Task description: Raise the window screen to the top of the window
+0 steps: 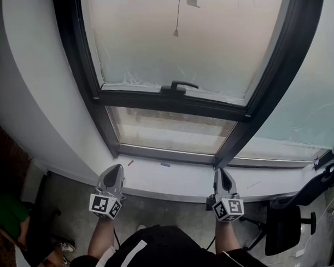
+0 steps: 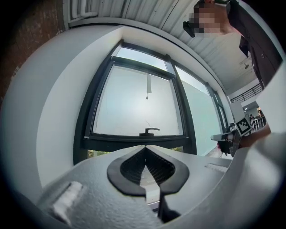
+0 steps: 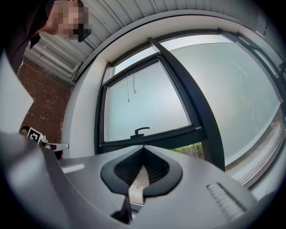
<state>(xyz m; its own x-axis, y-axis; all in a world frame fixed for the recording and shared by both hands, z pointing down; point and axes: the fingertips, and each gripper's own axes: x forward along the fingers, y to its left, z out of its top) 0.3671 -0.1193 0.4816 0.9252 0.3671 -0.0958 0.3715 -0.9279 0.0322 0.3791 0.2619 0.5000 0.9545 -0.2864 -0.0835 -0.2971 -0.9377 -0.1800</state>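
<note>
1. Person in a green top [image 1: 8, 215]: seen in part at the far left lower edge of the head view, beside a dark brick wall [image 3: 42, 103].
2. White wall [image 1: 45, 96]: set between the brick and the dark window frame [image 1: 80, 62].
3. Left gripper [image 1: 118, 168]: held level and pointed at the window, its tip seen against the near edge of the window sill [image 1: 174, 179]. In the left gripper view its jaws are closed tip to tip with nothing gripped between them [image 2: 145, 146]. The screen is not touched.
4. Window screen [image 1: 191, 42]: a frosted panel inside the left-hand frame. Its dark bottom rail [image 1: 155, 98] sits low, well above the sill but far from the top of the window. A strip of clear glass [image 1: 167, 130] is left uncovered beneath it.
5. Handle [image 1: 176, 87]: black, mounted on the middle of the bottom rail.
6. Pull cord [image 1: 176, 32]: hung in front of the screen, above the handle.
7. Right gripper [image 1: 220, 171]: held level, aimed at the window beside the frame's right post, tip at the sill edge. Its jaws are pressed together and empty [image 3: 143, 146].
8. Fixed frosted pane [image 1: 314, 108]: to the right of the post.
9. Office chair [image 1: 283, 227]: black, on the floor at lower right.
</note>
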